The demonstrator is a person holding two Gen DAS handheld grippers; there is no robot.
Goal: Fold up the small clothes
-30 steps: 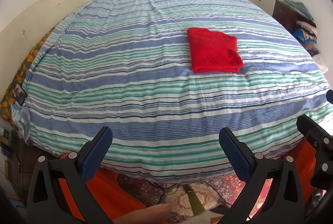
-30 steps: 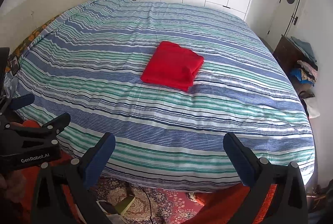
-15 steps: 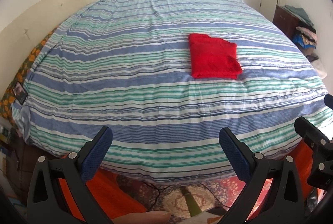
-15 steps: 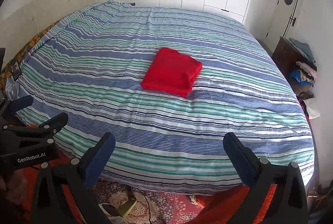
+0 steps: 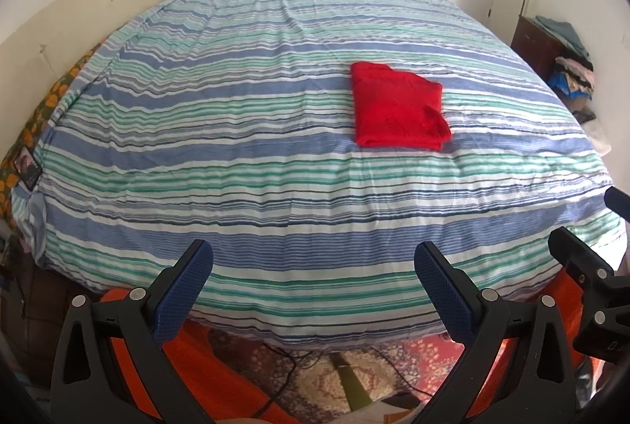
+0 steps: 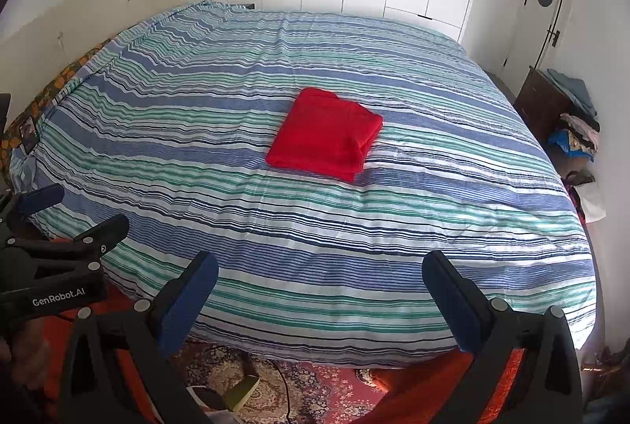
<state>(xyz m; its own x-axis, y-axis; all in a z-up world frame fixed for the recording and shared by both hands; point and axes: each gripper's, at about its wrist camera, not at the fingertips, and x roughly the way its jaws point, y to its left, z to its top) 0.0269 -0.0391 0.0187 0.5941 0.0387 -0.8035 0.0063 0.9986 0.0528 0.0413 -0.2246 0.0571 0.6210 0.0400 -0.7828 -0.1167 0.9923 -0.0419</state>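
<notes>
Two black plastic grippers with blue textured pads hang at the near edge of one blue, green and white striped cotton bedspread [image 6: 433, 211]: the left gripper [image 5: 313, 280] and the right gripper [image 6: 319, 286], both with jaws wide apart and empty. One red folded garment [image 6: 325, 134], a soft squarish bundle, lies mid-bed, right of centre in the left view.

Bed [image 5: 275, 164], blue-green-white striped cover; folded red garment [image 5: 397, 106] flat on it, right of centre.
</notes>
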